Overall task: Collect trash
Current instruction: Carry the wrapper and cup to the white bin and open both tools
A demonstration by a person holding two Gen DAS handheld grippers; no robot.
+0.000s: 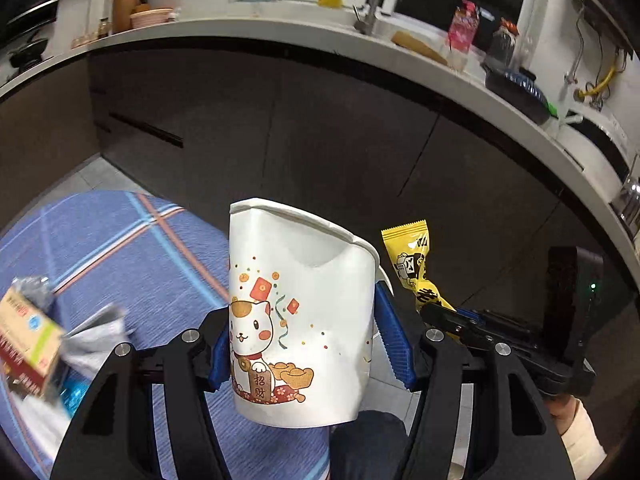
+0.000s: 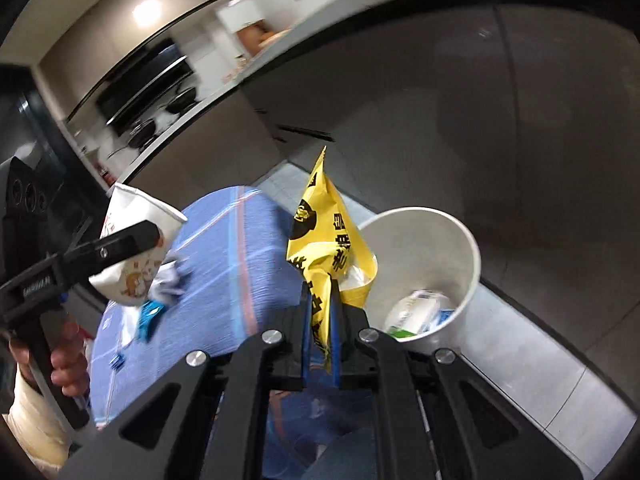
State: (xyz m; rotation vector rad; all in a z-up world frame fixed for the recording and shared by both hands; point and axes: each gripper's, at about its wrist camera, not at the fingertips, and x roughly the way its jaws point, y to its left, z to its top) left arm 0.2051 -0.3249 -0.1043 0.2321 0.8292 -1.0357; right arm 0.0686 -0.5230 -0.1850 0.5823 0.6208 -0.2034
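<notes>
Paper cup [image 1: 298, 320] w/ cat print sitting clamped btwn blue pads [image 1: 394, 340] of left gripper [image 1: 308, 340], walls dented inward, rim tilting toward 11 o'clock. Jaws standing about a cup-width apart, pressing both sides. Hanging in air over blue plaid tablecloth [image 1: 120, 248], not touching it.

Yellow snack wrapper [image 2: 324, 240] getting pinched at its lower end by right gripper [image 2: 321, 344], jaws nearly closed on thin foil, wrapper sticking up toward 12 o'clock. In left view same wrapper showing at 3 o'clock of cup, just beside it, not touching.

White bin [image 2: 424, 264] standing on tiled floor [image 2: 540, 360] at 2 o'clock of right gripper, just behind wrapper, open top facing cam. Holding a white/green carton [image 2: 416, 312] at bottom.

Remaining on cloth: cardboard box [image 1: 28, 340] plus crumpled grey/white scraps [image 1: 96, 332] at 9 o'clock in left view, blurred. Blue scrap [image 2: 150, 316] lying on cloth at 9 o'clock in right view, below cup.

Dark cabinets [image 1: 320, 128] and pale countertop [image 1: 248, 28] running across 12 o'clock.
</notes>
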